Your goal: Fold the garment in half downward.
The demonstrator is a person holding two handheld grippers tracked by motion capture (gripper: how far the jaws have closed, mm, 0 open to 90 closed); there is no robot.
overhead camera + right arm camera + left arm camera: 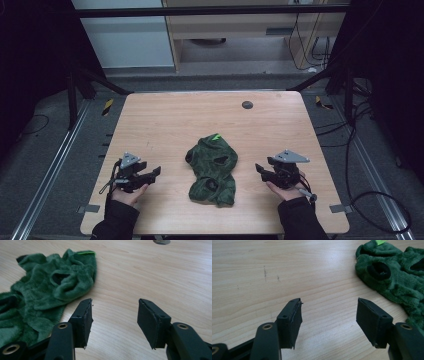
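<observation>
A crumpled dark green fleece garment (212, 169) with a small bright green tag lies in the middle of the wooden table (165, 120). My left gripper (156, 172) rests to its left, open and empty, pointing toward it. My right gripper (260, 168) rests to the garment's right, also open and empty. In the left gripper view the garment (394, 275) lies ahead at the right, past my left gripper (329, 307). The right gripper view has the garment (47, 290) ahead at the left of my right gripper (115, 307). Neither gripper touches the cloth.
A small dark round disc (247, 105) is set in the tabletop near the far edge; it also appears as the disc (161, 242) at the top of the right gripper view. Dark frame bars and cables surround the table.
</observation>
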